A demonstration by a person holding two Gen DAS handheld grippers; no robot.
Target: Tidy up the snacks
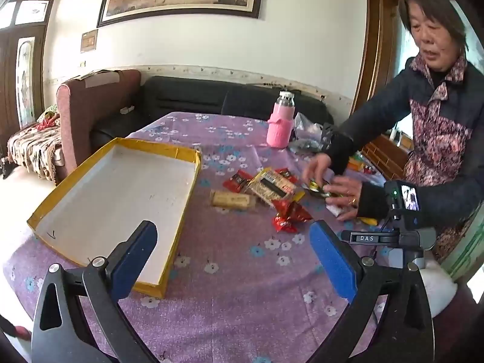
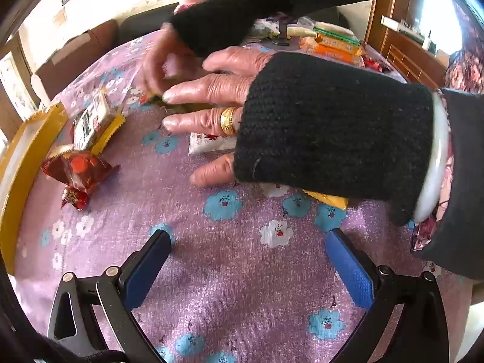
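A shallow yellow box (image 1: pixel 193 168) with a white inside lies empty on the purple flowered tablecloth (image 1: pixel 242 272), left of centre. Several wrapped snacks lie right of it: a beige bar (image 1: pixel 233 201), a yellow-edged cracker pack (image 1: pixel 273 186) and red packets (image 1: pixel 292 213). A woman's bare hands (image 1: pixel 341 192) handle small snacks there. My left gripper (image 1: pixel 234 252) is open and empty, near the box's near corner. My right gripper (image 2: pixel 249 257) is open and empty just above the cloth, behind her hand (image 2: pixel 211 96). The red packets (image 2: pixel 80 171) and the cracker pack (image 2: pixel 90 121) show at its left.
A pink-sleeved bottle (image 1: pixel 281 124) and plastic bags (image 1: pixel 305 133) stand at the table's far side. Orange snack packs (image 2: pixel 335 47) lie at the far right. A camera on a tripod (image 1: pixel 403 204) stands at the right edge. Sofas line the wall behind.
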